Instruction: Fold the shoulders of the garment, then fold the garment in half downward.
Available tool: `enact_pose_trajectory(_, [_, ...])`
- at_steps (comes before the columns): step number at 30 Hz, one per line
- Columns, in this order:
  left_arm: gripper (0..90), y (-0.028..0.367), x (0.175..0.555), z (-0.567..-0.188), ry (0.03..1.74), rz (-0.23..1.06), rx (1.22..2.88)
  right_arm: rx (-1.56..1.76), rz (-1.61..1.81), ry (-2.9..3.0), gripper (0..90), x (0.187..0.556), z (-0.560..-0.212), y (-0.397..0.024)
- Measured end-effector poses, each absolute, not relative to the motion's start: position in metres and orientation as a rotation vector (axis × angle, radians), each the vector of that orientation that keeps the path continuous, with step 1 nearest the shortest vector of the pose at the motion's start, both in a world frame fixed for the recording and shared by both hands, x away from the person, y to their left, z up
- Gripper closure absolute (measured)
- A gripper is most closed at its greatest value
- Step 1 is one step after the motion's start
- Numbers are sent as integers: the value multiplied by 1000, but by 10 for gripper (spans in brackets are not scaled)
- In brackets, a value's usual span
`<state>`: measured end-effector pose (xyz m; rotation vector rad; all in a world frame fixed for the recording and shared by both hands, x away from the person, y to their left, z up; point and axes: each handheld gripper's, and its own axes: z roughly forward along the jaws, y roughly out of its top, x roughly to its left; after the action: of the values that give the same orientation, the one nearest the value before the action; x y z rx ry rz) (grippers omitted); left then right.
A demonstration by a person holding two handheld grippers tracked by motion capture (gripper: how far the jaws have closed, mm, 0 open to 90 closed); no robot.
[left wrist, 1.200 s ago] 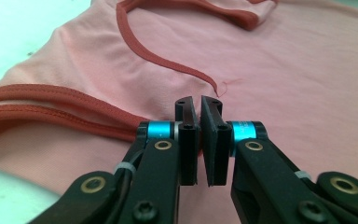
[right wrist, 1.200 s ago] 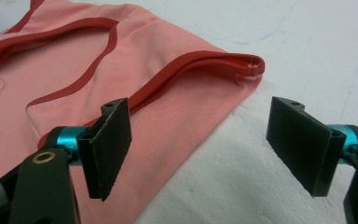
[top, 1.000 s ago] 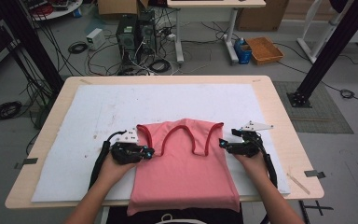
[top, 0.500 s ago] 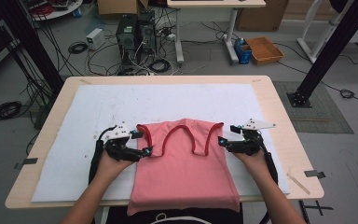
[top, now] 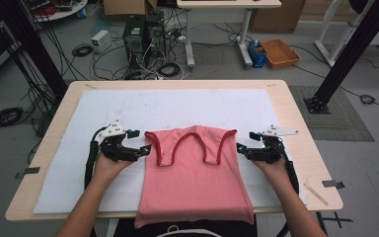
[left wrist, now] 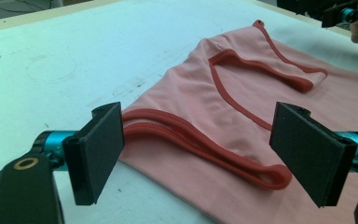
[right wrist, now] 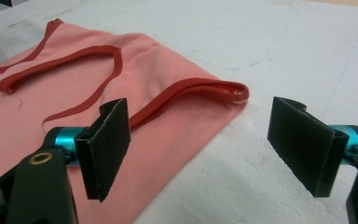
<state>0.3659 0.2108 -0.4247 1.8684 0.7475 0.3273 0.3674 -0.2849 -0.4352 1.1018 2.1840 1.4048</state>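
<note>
Even, soft overhead light with faint shadows and no glare; the high view looks slightly soft, while both gripper views blur toward their far edges.

**Left gripper lets go of the top**

Left gripper (top: 145,149) jaws have just been opening; now wide, pads clear of the pink tank top (top: 195,182). Strap lies flat between them. Hand has drawn back slightly left, off the cloth edge.
</note>
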Motion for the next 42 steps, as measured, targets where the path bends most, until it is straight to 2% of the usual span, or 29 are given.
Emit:
enact_pose_trajectory(9, [178,212,385,-429,861,332,1865,1125,1364,2216,209,376,-432,-285])
enact_pose_trajectory(15, [178,210,405,-431,911,286,1882,1134,1312,2243,209,399,-424,-283])
enact_pose_trajectory(22, [179,213,424,-437,972,245,1865,1216,1276,2286,212,427,-437,-278])
enact_pose_trajectory(26, [180,209,430,-449,1010,200,1903,1209,1234,2333,239,434,-443,-270])
enact_pose_trajectory(28, [190,206,431,-453,1025,197,1919,1192,1213,2365,284,436,-443,-265])
enact_pose_trajectory(35, [371,198,434,-446,1038,229,2044,1108,1098,2454,563,442,-447,-250])
enact_pose_trajectory(37, [458,195,435,-443,1028,249,2086,1102,1088,2450,674,441,-446,-252])
enact_pose_trajectory(39, [595,194,436,-442,1025,274,2105,1101,1082,2459,737,441,-445,-253])
enact_pose_trajectory(42, [719,197,436,-443,1018,272,2102,1093,1076,2466,808,440,-445,-253])
